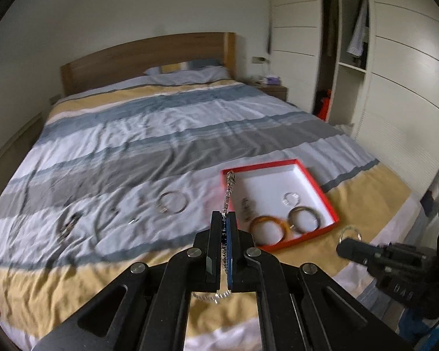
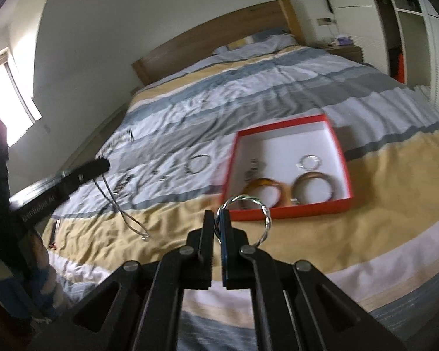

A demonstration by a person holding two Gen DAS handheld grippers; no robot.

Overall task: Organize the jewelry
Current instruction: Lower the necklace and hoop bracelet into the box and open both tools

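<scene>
Left wrist view. The left gripper is seen pressed together on a silver chain bracelet; one end sticks up and forward past the fingertips, the other dangles below the jaws. The chain tip is seen in line with the near-left corner of the red box, which is set on the striped bedcover. Inside the box are noted an amber bangle, a darker brown bangle, a small clear ring-like piece and a dark blurred item whose kind cannot be told. A thin silver bangle and some small dark pieces are left loose on the cover. The right gripper is seen at the right edge with a ring of wire at its tip.

Right wrist view. The right gripper is found pinched shut on a twisted silver bangle, a thin wire hoop held by its left side, hanging just before the box's near wall. The left gripper is seen at left, the chain trailing from it in two strands.

Step judged in hand: both pieces are being carried to the box. The next move calls for each piece to be brought over the white floor, clear of the bangles, before the jaws are let go; the limp chain is likely to snag on the rim.
</scene>
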